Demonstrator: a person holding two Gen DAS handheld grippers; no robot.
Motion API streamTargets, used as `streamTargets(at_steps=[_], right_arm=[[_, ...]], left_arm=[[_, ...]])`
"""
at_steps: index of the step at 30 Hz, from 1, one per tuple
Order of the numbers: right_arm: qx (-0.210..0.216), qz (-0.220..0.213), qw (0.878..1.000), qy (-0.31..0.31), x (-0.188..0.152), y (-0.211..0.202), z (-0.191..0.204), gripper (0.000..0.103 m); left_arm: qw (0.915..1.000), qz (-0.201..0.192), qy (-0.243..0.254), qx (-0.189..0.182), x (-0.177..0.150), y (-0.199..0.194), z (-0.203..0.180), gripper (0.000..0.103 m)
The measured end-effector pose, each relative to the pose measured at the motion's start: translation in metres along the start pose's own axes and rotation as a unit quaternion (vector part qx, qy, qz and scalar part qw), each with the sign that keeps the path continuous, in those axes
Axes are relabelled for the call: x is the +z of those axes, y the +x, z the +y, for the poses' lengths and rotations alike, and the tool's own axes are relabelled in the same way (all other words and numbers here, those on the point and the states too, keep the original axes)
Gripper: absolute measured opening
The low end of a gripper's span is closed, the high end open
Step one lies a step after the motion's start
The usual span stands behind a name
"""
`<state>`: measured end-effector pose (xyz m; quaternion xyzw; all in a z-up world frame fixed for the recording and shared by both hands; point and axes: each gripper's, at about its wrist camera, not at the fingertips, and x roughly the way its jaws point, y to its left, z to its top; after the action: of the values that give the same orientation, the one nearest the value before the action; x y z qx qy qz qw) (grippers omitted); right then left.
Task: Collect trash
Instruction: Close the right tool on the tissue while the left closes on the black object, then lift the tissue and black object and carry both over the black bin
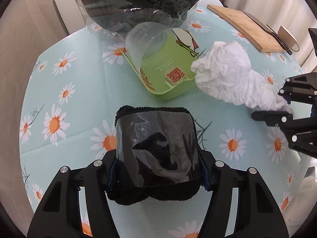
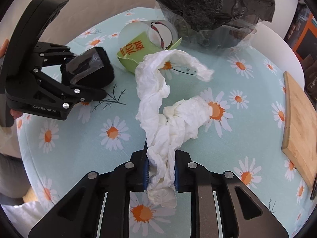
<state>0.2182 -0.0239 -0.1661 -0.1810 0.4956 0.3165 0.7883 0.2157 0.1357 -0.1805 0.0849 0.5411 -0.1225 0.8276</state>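
The left gripper (image 1: 158, 170) clamps a black fuzzy item (image 1: 156, 148) at lower centre; the right gripper (image 2: 160, 170) pinches crumpled tissue (image 2: 168, 109). Its 2 loose tails could snag the green cup (image 2: 138, 53) near the trash bag (image 2: 214, 6) at top.

We see a round bench under a pale blue daisy-print cloth (image 1: 83, 103); beyond it, beige walls (image 1: 23, 31) in soft daylight.
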Motion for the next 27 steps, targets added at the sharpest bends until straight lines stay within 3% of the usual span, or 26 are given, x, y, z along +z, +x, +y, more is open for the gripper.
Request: streamTargets(at_steps=[5, 13, 20, 27], right_arm=[[0.008, -0.032, 0.999, 0.015, -0.011, -0.034, -0.008, 0.017], [-0.005, -0.092, 0.996, 0.006, -0.02, -0.09, -0.015, 0.017], [-0.015, -0.132, 0.991, 0.007, -0.024, -0.129, -0.018, 0.018], [-0.032, -0.16, 0.987, 0.008, -0.027, -0.164, -0.018, 0.017]], left_arm=[[0.9996, 0.018, -0.021, 0.008, -0.024, -0.014, -0.005, 0.062], [0.9978, -0.006, -0.063, 0.016, -0.048, -0.056, -0.006, 0.062], [0.9964, -0.035, -0.057, 0.051, -0.043, -0.097, -0.01, 0.062], [0.9939, -0.083, -0.053, 0.05, -0.029, -0.14, -0.01, 0.062]])
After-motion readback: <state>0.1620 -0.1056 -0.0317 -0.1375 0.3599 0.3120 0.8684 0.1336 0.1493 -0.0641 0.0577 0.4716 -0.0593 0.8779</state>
